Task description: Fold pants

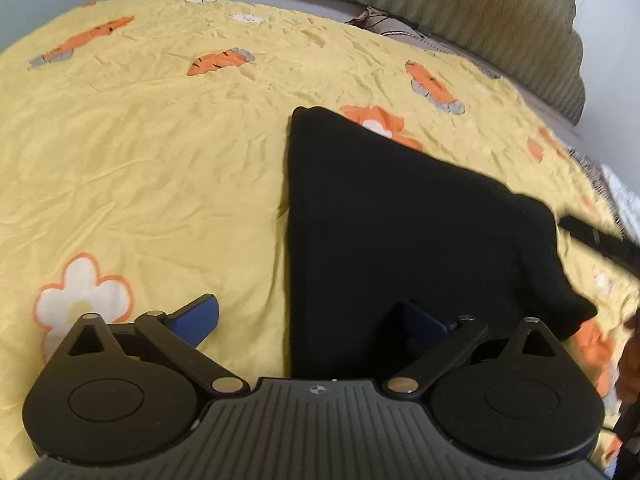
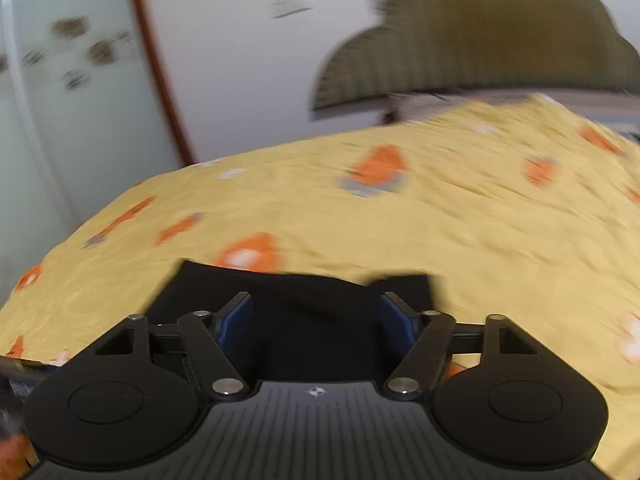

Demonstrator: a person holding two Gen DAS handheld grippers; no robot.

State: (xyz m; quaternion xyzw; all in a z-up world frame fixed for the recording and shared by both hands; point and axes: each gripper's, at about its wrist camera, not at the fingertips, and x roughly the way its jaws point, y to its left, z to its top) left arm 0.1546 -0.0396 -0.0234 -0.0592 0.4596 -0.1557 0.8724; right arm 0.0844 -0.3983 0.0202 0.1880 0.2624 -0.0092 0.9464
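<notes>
Black pants (image 1: 400, 232), matte and folded into a wedge, are laid on a wrinkled yellow bedsheet (image 1: 140, 160) printed with carrots and flowers. The left gripper (image 1: 316, 320) is spread wide, grasping nothing; the right gripper (image 2: 316, 320), blurred, stands released over the dark cloth.

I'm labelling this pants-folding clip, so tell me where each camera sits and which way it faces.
Left wrist: on the left gripper, angled down at the black pants on the yellow bedspread; its open blue fingers show.
Right wrist: on the right gripper, facing across the bed toward the wall, blurred; jaws open over the pants.
Shared: pants, bedspread, green headboard.
</notes>
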